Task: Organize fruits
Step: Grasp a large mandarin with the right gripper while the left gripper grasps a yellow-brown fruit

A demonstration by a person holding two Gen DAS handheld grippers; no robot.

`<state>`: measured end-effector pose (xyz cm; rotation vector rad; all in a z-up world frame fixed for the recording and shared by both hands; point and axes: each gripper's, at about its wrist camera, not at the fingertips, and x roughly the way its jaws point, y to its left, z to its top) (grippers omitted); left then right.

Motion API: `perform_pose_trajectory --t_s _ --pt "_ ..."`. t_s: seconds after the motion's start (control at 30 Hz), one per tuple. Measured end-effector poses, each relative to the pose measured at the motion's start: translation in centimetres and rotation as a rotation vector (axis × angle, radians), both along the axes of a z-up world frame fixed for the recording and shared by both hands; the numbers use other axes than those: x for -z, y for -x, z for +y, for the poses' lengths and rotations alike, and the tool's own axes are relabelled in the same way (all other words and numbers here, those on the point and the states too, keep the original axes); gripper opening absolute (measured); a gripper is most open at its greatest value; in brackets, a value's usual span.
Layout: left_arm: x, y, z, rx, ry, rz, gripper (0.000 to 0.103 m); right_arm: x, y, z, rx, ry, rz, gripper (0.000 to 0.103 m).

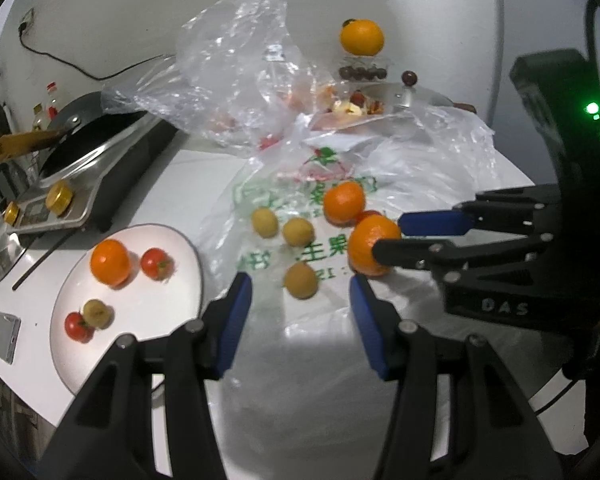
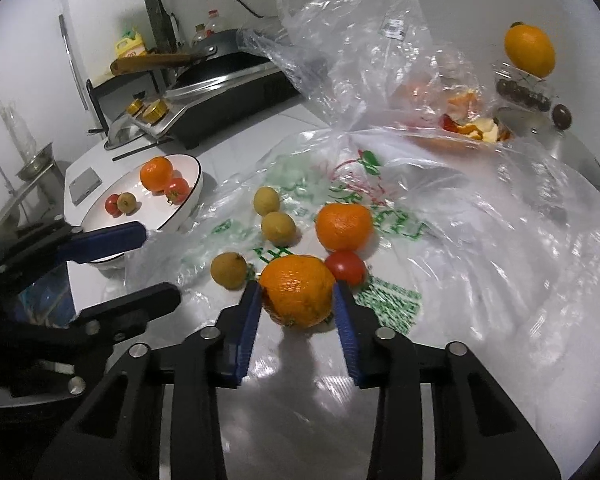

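Your right tongs (image 2: 296, 300) clamp a dimpled, bright orange mandarin (image 2: 298, 290) lying on the printed plastic bag (image 2: 380, 300), while your left tongs (image 1: 300, 300) hang open, empty.

I see bright light from above on the white plastic bag (image 2: 480, 280), and it shines with white glare. Below the bag's middle, a soft gray shadow lies by my fingers. Both pictures bend round and go black at the 4 corners. Things far behind the bag look a bit fuzzy.
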<state>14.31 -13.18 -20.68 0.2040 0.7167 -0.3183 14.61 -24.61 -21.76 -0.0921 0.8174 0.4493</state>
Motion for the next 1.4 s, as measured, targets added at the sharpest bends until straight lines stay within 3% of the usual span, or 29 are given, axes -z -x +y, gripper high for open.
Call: perform_pose_trajectory --t_s 0.07,0.4,0.67,1.1,1.27,1.4 --pt "0.2 -0.1 -0.5 0.011 -0.003 -0.001 0.052 -0.4 0.4 -0.7 0.007 -0.001 -0.006 0.028" --pt "2.1 -2.0 -1.3 0.016 -0.015 0.04 0.047 -0.3 0.3 -2.1 0.005 -0.046 0.002 0.029" --pt "3.0 -3.3 -1.0 0.002 -0.024 0.064 0.045 0.4 -0.7 -1.3 -0.027 -0.085 0.037 0.05" --pt "4.0 -4.4 -1.3 0.016 -0.086 0.051 0.033 1.4 -2.2 -0.1 -0.063 -0.132 0.106 0.055" --pt "4.1 -4.3 -1.7 0.038 -0.097 0.044 0.031 2.3 -2.8 0.3 -0.054 -0.108 0.133 0.055" --pt "4.2 -4.1 -1.9 0.057 -0.102 0.047 0.028 2.0 -2.7 0.1 -0.052 -0.12 0.12 0.049"
